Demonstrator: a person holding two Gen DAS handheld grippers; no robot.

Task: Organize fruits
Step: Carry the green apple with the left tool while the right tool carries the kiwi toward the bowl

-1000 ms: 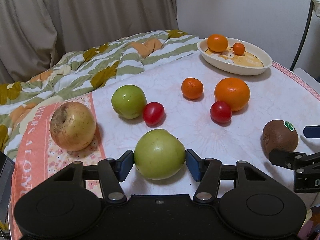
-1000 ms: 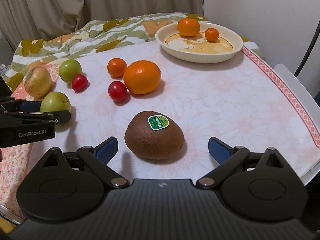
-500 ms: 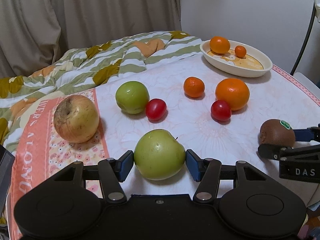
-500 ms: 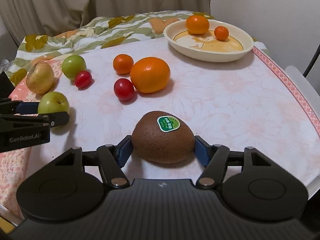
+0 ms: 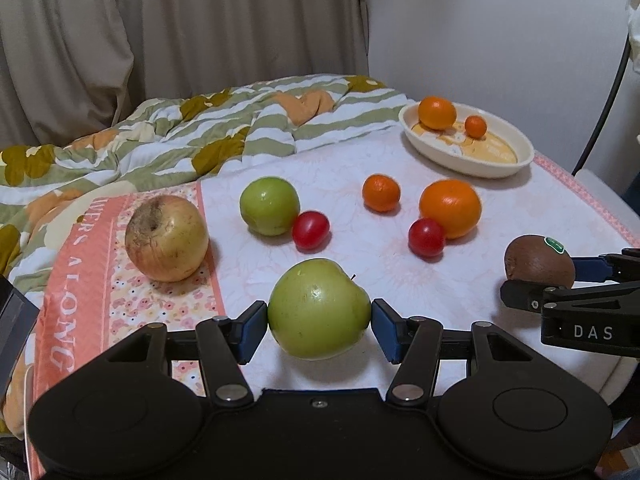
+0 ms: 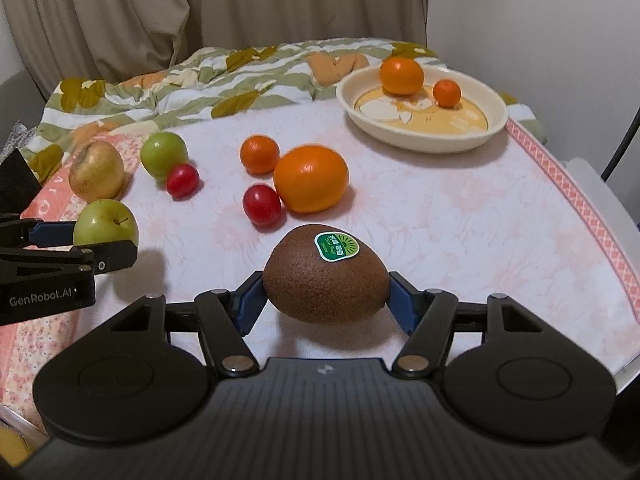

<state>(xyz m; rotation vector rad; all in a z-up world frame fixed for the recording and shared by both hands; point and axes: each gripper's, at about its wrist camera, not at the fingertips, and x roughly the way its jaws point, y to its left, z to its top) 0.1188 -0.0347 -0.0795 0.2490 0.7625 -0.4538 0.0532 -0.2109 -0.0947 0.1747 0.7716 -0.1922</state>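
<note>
While both tools work side by side over the bench (image 6: 460,216), each one has a fruit pinched. Left gripper (image 5: 319,318): blue fingers (image 5: 253,326) pressed against either side of a green apple (image 5: 318,314), stem end up and tilted; whether it hangs clear of the cloth cannot be told from these views. Right gripper (image 6: 325,298): fingers (image 6: 402,300) closed on a brown kiwi (image 6: 325,278), green sticker facing up; a shadow lies on the cloth beneath it, so it looks raised a little. Same kiwi seen at the right edge of the left wrist view (image 5: 538,258), clamped in the black fingers. Loose on the floral cloth: a second green apple (image 5: 269,205) touching a cherry tomato (image 5: 310,229); a russeted yellow apple (image 5: 166,244) on the pink border strip to the left; a large orange (image 5: 449,208) with another cherry tomato (image 5: 426,237) touching its near side; a small mandarin (image 5: 381,192) just beside the large orange. Cream oval dish (image 5: 472,162) at the far right corner of the bench holds a medium orange (image 5: 437,112) and a tiny orange (image 5: 475,126), apart from each other. Green striped blanket (image 5: 160,136) bunched behind the bench, beige curtain (image 5: 180,32) beyond it.
</note>
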